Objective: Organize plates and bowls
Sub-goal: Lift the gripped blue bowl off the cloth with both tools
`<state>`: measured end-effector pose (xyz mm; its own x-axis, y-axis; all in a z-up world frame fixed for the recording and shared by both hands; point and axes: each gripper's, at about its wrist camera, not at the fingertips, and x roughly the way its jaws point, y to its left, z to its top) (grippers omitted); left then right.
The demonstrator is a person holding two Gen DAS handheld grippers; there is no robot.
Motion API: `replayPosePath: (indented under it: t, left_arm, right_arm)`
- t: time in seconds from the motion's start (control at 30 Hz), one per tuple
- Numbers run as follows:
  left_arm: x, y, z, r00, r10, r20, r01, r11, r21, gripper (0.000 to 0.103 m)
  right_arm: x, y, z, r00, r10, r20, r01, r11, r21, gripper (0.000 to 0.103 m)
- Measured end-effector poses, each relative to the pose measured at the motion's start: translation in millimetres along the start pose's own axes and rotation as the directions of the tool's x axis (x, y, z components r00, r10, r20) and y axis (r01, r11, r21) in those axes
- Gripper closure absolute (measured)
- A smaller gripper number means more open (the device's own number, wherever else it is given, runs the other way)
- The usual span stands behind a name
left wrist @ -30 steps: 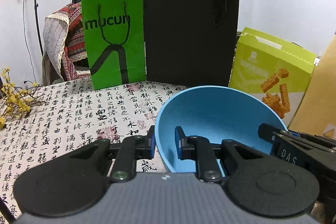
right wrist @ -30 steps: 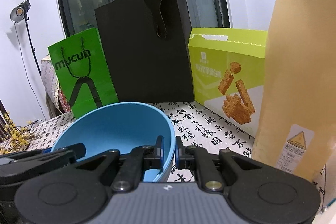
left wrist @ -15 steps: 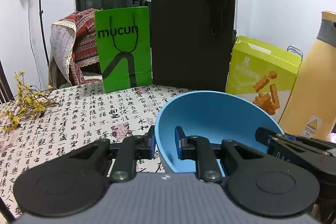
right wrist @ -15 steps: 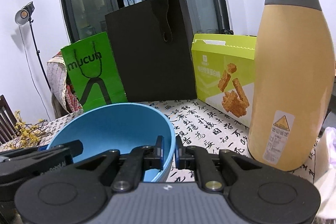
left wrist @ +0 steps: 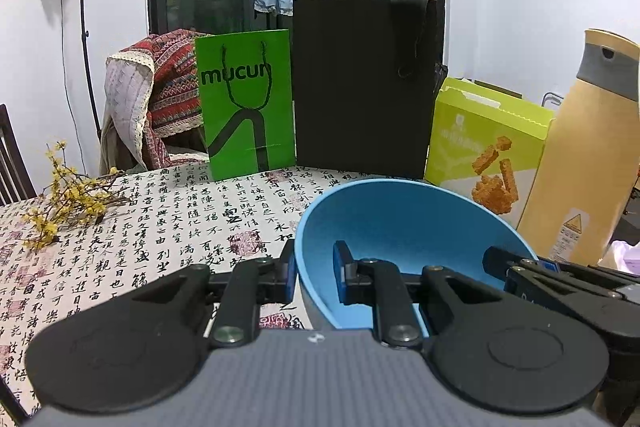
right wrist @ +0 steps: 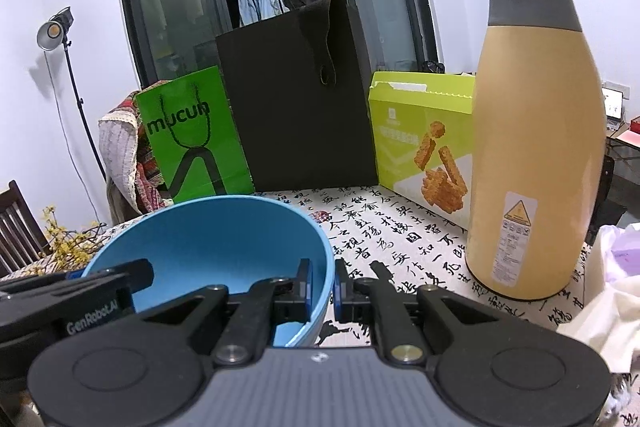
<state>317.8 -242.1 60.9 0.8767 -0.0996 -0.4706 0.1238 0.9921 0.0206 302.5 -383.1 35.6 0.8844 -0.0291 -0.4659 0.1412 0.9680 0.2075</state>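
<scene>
- My left claw (left wrist: 314,275) points slightly downward, its blue pads pinching the near-left rim of the blue bowl (left wrist: 404,223).
- My right claw (right wrist: 322,285) mirrors it, clamped tight on the bowl's opposite rim.

hidden: blue bowl (left wrist: 400,227) base | cut off: white cloth (right wrist: 600,295) right edge

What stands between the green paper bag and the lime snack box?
The tall black paper bag stands between them, as the right wrist view shows.
</scene>
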Motion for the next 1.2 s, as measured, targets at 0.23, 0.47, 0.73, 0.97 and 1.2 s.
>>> replayPosePath:
  t: [0.23,0.47,0.73,0.97,1.2]
  left_arm:
    - [-17,3,-5,1.0,-0.005,0.013,0.005,1.0,-0.005,0.084]
    - [-34,8,-12,1.0,0.0,0.025,0.0,1.0,-0.004,0.084]
    - [-48,16,-19,1.0,0.004,0.031,-0.003,1.0,-0.012,0.084]
    - [-55,24,-24,0.999,0.006,0.034,-0.005,1.0,-0.02,0.084]
    - [-64,31,-27,0.999,0.01,0.042,-0.009,1.0,-0.024,0.084]
  right_arm:
    - [-18,3,-7,1.0,-0.001,0.012,0.001,1.0,0.001,0.093]
    - [-31,7,-15,1.0,0.005,0.011,-0.005,1.0,0.003,0.093]
    - [-41,15,-23,1.0,0.012,0.012,-0.012,1.0,0.0,0.093]
    - [-49,22,-30,1.0,0.018,0.011,-0.018,1.0,-0.003,0.093]
    - [-56,30,-34,1.0,0.024,0.015,-0.024,1.0,-0.01,0.093]
